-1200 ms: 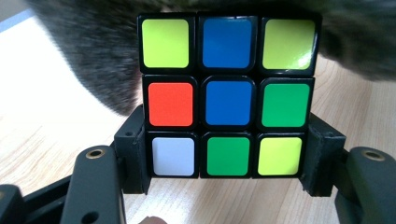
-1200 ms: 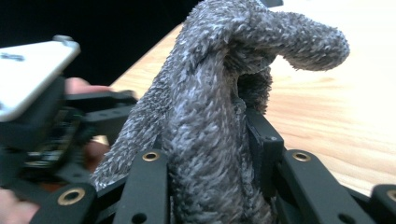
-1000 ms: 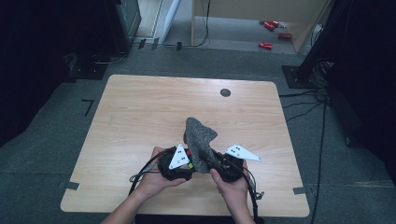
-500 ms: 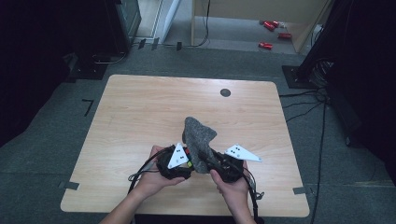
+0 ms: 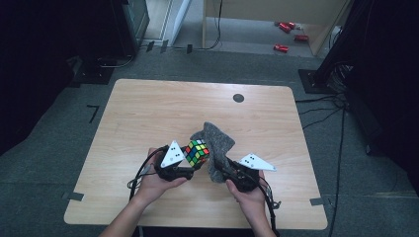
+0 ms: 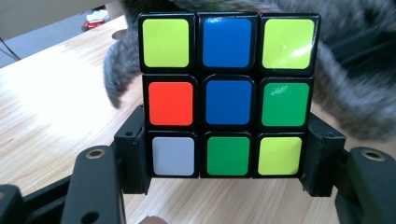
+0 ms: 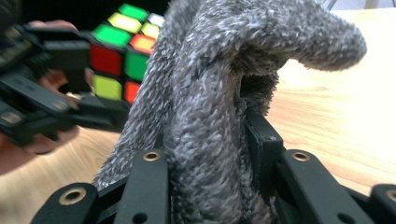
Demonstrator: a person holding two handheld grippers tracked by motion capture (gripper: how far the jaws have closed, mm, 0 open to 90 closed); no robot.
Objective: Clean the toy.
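A scrambled colour cube (image 5: 197, 152) is held just above the table near its front edge, with my left gripper (image 5: 185, 160) shut on its two sides. Up close the cube (image 6: 227, 95) shows blue, green, yellow, red and white stickers between the black jaws. A grey fuzzy cloth (image 5: 216, 145) rises to the cube's right, touching it. My right gripper (image 5: 228, 173) is shut on the cloth's lower part. In the right gripper view the cloth (image 7: 224, 93) stands bunched between the jaws, with the cube (image 7: 122, 56) behind it at the left.
The wooden table (image 5: 148, 108) has a small dark round disc (image 5: 238, 98) near its far edge. Grey floor surrounds the table. Red objects (image 5: 281, 48) lie on the floor at the back, beside dark equipment and cables at the right.
The left gripper has turned and pulled slightly left, so the cube, which did not show beside the cloth before, now shows clearly. The cloth stays in the right gripper.
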